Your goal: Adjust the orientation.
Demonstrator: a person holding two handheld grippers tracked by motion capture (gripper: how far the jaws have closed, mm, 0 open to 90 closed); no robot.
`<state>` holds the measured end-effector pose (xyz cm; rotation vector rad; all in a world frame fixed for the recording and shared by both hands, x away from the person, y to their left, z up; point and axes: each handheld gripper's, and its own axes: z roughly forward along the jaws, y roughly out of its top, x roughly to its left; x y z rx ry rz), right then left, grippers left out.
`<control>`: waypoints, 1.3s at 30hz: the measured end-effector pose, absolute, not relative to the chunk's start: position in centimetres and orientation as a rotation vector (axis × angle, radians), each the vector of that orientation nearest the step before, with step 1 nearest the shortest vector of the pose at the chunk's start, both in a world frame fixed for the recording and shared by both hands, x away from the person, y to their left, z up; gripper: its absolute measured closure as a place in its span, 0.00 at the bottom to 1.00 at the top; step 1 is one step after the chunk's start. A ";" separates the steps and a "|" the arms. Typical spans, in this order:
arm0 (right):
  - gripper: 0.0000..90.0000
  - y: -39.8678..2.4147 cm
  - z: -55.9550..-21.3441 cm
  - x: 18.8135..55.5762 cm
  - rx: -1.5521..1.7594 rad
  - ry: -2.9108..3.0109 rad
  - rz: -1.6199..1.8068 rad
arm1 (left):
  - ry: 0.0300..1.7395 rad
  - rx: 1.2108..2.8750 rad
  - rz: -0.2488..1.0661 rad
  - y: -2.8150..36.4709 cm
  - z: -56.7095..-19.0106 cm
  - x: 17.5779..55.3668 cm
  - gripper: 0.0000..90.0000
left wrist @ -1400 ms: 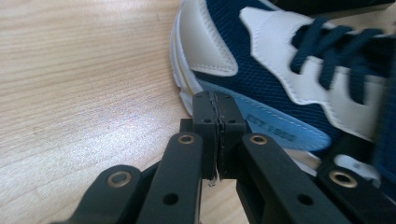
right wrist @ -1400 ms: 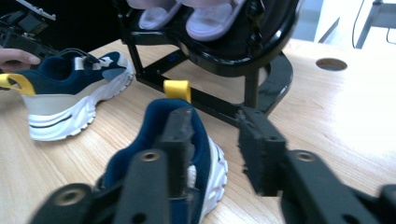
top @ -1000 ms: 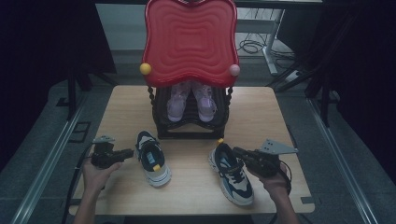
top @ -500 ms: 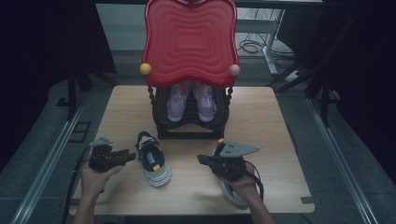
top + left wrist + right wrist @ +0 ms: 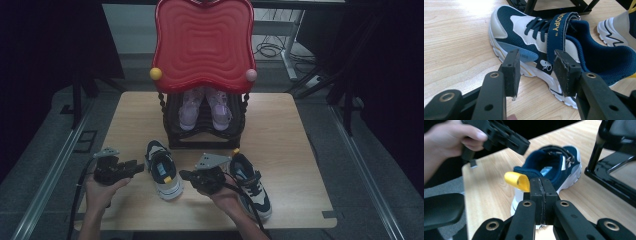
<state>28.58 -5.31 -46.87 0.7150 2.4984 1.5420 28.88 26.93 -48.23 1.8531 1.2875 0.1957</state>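
Note:
Two navy-and-white sneakers lie on the wooden table. The left sneaker (image 5: 164, 171) (image 5: 529, 37) (image 5: 554, 170) sits between my grippers, toe toward the rack. My left gripper (image 5: 140, 167) (image 5: 536, 67) is open beside its outer side; its jaws have just been opening and nothing is between the pads. From the other side, my right gripper (image 5: 182, 175) (image 5: 543, 186) is shut, pads pressed together right at the sneaker's yellow heel tab (image 5: 517, 181). The right sneaker (image 5: 255, 189) (image 5: 619, 27) lies partly under my right forearm.
A black rack (image 5: 205, 137) stands mid-table with a pair of lilac shoes (image 5: 205, 107) on its shelf and a red wavy tray (image 5: 202, 45) on top. The table edge (image 5: 300, 212) runs near my hands. The rack's foot (image 5: 609, 182) is close by.
My right hand has swung left from the right sneaker to the heel of the left one. The left gripper stayed put and its jaws spread apart.

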 end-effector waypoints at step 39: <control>1.00 2.8 -51.4 29.0 0.655 2.647 1.528 | 1.322 1.745 0.258 30.0 -46.9 27.6 0.62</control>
